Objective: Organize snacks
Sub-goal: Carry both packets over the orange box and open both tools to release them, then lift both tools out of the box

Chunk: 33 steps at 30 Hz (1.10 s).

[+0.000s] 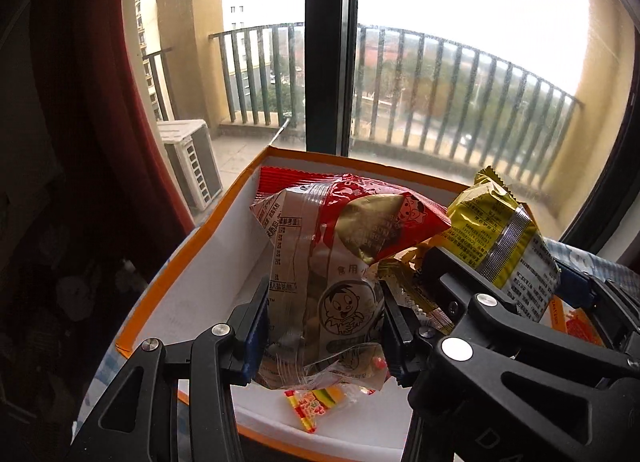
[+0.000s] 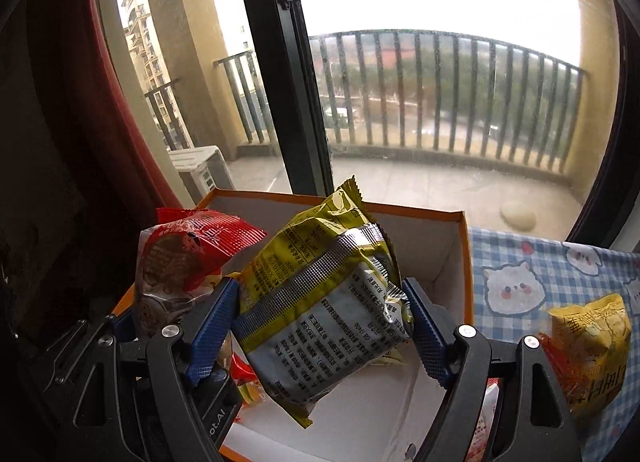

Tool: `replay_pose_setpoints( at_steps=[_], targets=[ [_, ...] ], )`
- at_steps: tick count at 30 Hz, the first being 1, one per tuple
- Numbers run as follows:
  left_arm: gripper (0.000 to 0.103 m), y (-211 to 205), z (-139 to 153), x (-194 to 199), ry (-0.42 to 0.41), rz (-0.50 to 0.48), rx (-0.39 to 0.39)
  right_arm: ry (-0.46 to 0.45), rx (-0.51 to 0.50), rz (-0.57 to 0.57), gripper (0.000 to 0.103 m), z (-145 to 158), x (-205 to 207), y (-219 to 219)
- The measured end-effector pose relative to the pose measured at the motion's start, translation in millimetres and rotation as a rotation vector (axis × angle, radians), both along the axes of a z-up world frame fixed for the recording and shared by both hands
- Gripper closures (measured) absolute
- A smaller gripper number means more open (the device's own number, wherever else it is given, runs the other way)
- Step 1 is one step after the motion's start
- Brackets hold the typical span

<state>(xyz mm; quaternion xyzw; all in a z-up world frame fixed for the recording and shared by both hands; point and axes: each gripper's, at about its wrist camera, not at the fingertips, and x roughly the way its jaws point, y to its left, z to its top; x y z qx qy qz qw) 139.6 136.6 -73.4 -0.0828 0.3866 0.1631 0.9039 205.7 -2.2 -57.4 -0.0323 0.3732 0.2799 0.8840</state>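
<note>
An orange-edged white box (image 1: pixel 224 246) stands by the window; it also shows in the right wrist view (image 2: pixel 456 258). My left gripper (image 1: pixel 320 326) is shut on a red-and-clear snack bag (image 1: pixel 320 262) and holds it over the box. My right gripper (image 2: pixel 324 326) is shut on a yellow-and-white snack bag (image 2: pixel 328 302), also over the box. That yellow bag (image 1: pixel 500 238) and the right gripper appear at the right of the left wrist view. The red bag (image 2: pixel 180 262) shows left in the right wrist view. A small candy pack (image 1: pixel 316 402) lies in the box.
A blue checked cloth with cartoon faces (image 2: pixel 520 286) covers the table right of the box. A yellow-orange snack bag (image 2: pixel 588 346) lies on it. A window frame (image 2: pixel 292 102), balcony railing and a dark red curtain (image 1: pixel 100 102) stand behind.
</note>
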Motion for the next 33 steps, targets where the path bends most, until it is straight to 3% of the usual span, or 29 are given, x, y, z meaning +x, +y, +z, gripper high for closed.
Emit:
replay_pose_setpoints(
  at_steps=[6, 10, 18, 33],
  targets=[
    [0.048, 12.6, -10.8, 6.6, 0.057, 0.013, -0.011, 0.1, -0.04, 0.047, 0.019, -20.7, 15.4, 19.7],
    [0.03, 15.3, -7.4, 8.1, 0.058, 0.006, -0.012, 0.141, -0.029, 0.065, 0.017, -20.3, 22.8, 25.0],
    [0.021, 14.5, 10.8, 3.8, 0.019, -0.026, -0.006, 0.097, -0.03, 0.057, 0.012, -11.3, 8.1, 15.1],
    [0.019, -34.4, 48.8, -40.2, -0.078, -0.083, 0.016, 0.006, -0.009, 0.043, 0.011, 24.4, -40.5, -50.6]
  ],
)
